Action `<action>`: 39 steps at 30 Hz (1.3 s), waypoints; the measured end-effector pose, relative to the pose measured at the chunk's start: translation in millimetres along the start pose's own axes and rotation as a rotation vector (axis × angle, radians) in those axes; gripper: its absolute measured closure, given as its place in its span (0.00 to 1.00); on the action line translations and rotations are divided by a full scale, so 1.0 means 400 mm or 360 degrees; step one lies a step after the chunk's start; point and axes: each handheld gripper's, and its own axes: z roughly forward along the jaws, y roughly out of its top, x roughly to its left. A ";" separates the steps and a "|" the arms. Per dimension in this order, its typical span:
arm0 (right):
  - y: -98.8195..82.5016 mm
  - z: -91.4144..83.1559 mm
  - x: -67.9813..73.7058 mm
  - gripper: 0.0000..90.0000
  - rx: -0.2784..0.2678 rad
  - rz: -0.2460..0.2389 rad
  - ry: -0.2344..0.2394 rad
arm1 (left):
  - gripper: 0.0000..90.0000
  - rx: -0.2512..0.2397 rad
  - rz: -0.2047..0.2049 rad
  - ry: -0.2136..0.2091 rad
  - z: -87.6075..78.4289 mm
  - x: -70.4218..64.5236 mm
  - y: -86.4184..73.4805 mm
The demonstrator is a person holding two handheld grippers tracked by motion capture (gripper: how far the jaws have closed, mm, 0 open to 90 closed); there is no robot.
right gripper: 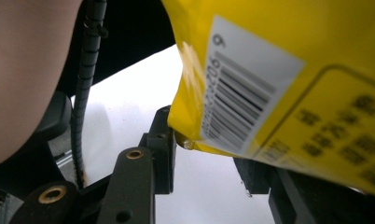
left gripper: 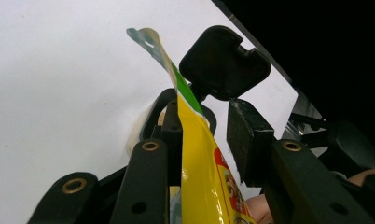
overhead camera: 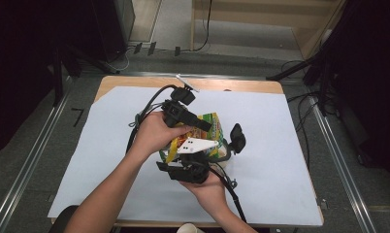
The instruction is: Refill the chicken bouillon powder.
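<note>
A yellow and green snack bag is up off the white sheet at the table's middle, between both grippers. My left gripper comes at it from the upper left. In the left gripper view the bag's sealed edge stands between the jaws, against the left pad, with a gap to the right pad, so this gripper is open. My right gripper reaches in from below. In its own view the bag's barcode side lies over the jaws, its corner at the left pad and the right pad's tip hidden.
White paper covers the wooden table. A small metal piece lies at the far edge. Black cables trail left of the hands. A pale cup rim shows at the near edge. Dark stands flank the table.
</note>
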 end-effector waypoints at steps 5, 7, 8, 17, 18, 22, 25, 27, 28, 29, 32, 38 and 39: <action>0.001 -0.001 0.002 0.70 0.0001 -0.0006 -0.0002 | 0.77 0.0005 -0.0006 -0.0005 -0.002 0.002 0.000; 0.001 -0.001 0.003 0.71 0.0000 -0.0014 0.0000 | 0.77 0.0002 -0.0002 -0.0003 -0.004 0.000 -0.001; 0.001 -0.002 0.003 0.71 -0.0002 -0.0018 0.0000 | 0.77 0.0000 0.0001 0.0000 -0.004 -0.002 -0.001; -0.011 0.003 -0.002 0.68 -0.0020 -0.0009 0.0001 | 0.77 0.0036 -0.0019 0.0000 -0.001 0.008 -0.007; -0.014 0.003 -0.001 0.67 -0.0025 -0.0012 0.0004 | 0.77 0.0041 -0.0027 -0.0004 -0.002 0.011 -0.010; -0.031 0.011 0.003 0.66 -0.0018 -0.0058 -0.0021 | 0.77 0.0062 -0.0068 -0.0033 -0.003 0.023 -0.020; -0.042 0.017 0.006 0.65 -0.0009 -0.0107 -0.0036 | 0.77 0.0064 -0.0081 -0.0054 -0.002 0.027 -0.027; -0.047 0.018 0.008 0.64 -0.0015 -0.0129 -0.0035 | 0.78 0.0068 -0.0084 -0.0060 -0.003 0.029 -0.031; -0.049 0.019 0.009 0.64 -0.0014 -0.0137 -0.0032 | 0.78 0.0068 -0.0088 -0.0062 -0.002 0.030 -0.033; -0.052 0.020 0.009 0.63 -0.0021 -0.0151 -0.0032 | 0.78 0.0071 -0.0092 -0.0065 -0.002 0.031 -0.035; -0.064 0.027 0.012 0.61 -0.0013 -0.0193 -0.0038 | 0.78 0.0083 -0.0092 -0.0085 0.000 0.033 -0.040; -0.075 0.031 0.010 0.61 -0.0017 -0.0248 -0.0036 | 0.79 0.0080 -0.0101 -0.0106 0.007 0.040 -0.046; -0.077 0.032 0.011 0.61 -0.0012 -0.0255 -0.0033 | 0.79 0.0083 -0.0101 -0.0107 0.011 0.043 -0.046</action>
